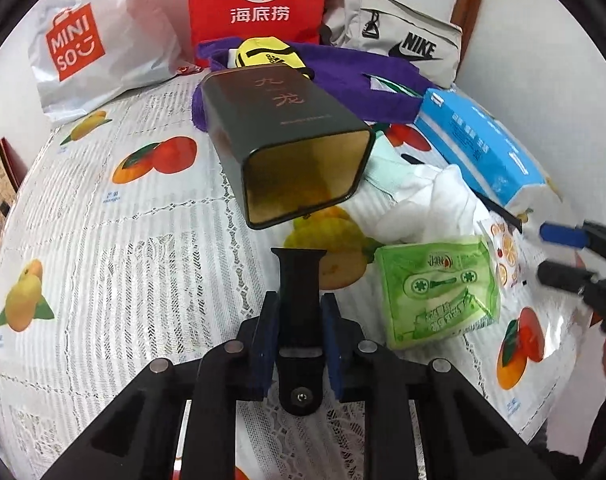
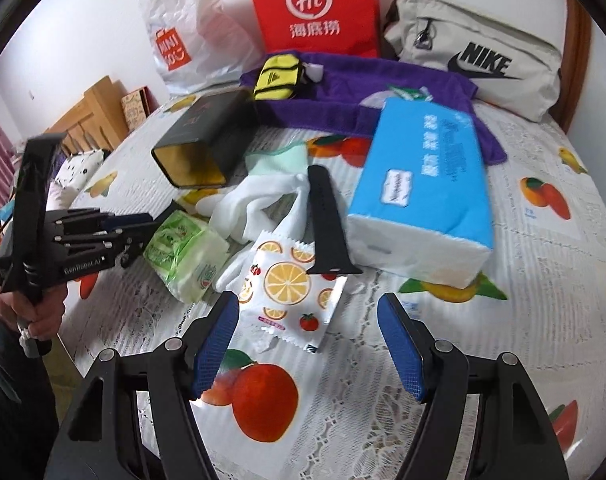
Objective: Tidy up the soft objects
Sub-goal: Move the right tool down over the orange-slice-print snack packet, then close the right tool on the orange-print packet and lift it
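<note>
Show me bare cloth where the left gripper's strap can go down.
Bare cloth lies left of the tin, below the Miniso bag. Right of the tin is crowded: socks, green tissue pack, blue tissue box.

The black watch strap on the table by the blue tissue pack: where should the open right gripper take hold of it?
Grip the watch strap at mid-length, across its narrow width, coming from above. It lies flat and long, partly over the white cloth, with the tissue pack close on one side, so a top-down pinch by the right gripper looks cleanest.
</note>
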Tool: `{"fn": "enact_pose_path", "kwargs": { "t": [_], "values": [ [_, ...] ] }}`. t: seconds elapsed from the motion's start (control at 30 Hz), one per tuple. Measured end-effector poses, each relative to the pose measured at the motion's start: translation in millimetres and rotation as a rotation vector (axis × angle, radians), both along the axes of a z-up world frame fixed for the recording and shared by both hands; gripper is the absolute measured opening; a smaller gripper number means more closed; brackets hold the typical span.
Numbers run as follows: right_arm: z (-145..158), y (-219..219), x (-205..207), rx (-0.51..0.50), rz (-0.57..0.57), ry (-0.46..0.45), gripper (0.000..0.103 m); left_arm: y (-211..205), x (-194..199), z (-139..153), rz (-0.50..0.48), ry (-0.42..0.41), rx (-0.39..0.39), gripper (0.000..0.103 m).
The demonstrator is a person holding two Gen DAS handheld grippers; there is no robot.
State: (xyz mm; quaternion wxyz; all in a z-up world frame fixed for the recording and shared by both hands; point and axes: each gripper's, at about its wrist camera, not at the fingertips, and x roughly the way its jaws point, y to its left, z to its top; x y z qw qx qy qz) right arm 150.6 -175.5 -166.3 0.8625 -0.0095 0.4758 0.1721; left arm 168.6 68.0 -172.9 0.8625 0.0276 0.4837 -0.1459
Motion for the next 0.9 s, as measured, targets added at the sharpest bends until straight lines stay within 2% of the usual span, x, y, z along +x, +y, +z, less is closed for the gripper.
{"fn": "enact_pose_path", "kwargs": {
  "t": [0.2, 0.33, 0.4, 0.43, 0.47, 0.57, 0.7, 0.9],
  "values": [
    [-23.2, 13.3, 13.5, -0.024, -0.030, 0.057, 0.072, 2.2, -0.9, 1.9, -0.003, -0.009, 0.002, 0.020],
    [-23.4, 19.4, 18.3, 0.032, -0.054, 0.048, 0.075, 4.2, -0.9, 3.9, -0.005, -0.007, 0.002, 0.020],
    [-22.1, 27.2, 17.9, 0.035, -0.036, 0.039, 0.064, 4.0, -1.3, 4.8, -0.007, -0.006, -0.003, 0.020],
    [-21.0, 31.0, 16.9, 0.011, -0.033, 0.028, 0.043, 3.3, -1.0, 4.0, -0.011, -0.005, -0.008, 0.020],
    [-18.9, 34.8, 15.7, -0.027, -0.029, 0.015, 0.029, 1.3, -0.5, -0.4, -0.014, -0.004, -0.016, 0.020],
    [-12.3, 34.1, 13.1, -0.033, -0.040, 0.011, 0.017, 5.1, 1.5, -1.0, -0.019, 0.004, -0.047, 0.020],
    [-13.4, 35.2, 8.0, -0.051, -0.044, 0.039, 0.019, 9.2, 2.9, -2.2, -0.033, 0.009, -0.080, 0.020],
    [-4.8, 43.9, -7.7, -0.008, -0.037, 0.053, 0.020, 14.4, 4.0, -3.7, -0.056, 0.009, -0.115, 0.021]
  ]
}}
